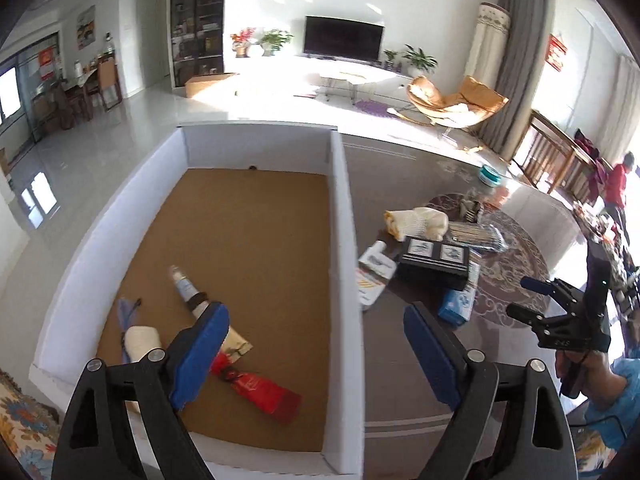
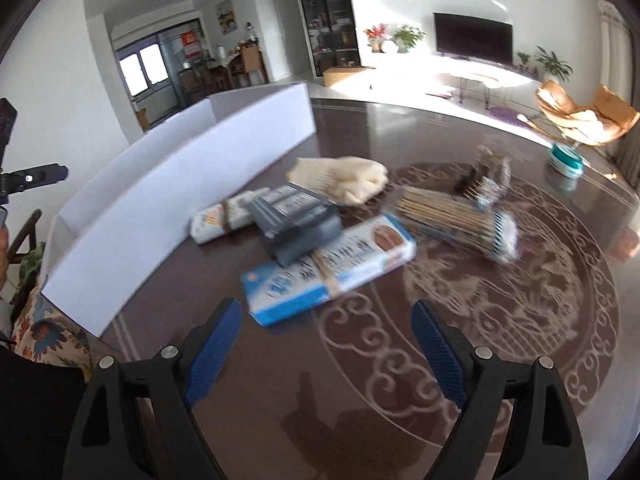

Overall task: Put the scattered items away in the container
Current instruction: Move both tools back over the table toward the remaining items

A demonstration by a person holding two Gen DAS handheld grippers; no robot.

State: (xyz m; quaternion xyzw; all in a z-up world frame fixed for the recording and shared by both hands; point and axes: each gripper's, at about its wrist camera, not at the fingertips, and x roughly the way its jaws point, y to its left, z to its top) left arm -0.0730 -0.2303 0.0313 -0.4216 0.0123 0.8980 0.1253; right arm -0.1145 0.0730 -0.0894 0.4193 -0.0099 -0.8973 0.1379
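Lying beyond right tongs (image 2: 326,344) — blue packet (image 2: 328,266)

Both wrist views angle down, sharing the box (image 1: 344,240) and, seemingly, the black case (image 2: 296,220).

left gripper (image 1: 316,332): jaws wide apart, nothing between | right gripper (image 2: 326,328): jaws wide apart, nothing between, angled downward
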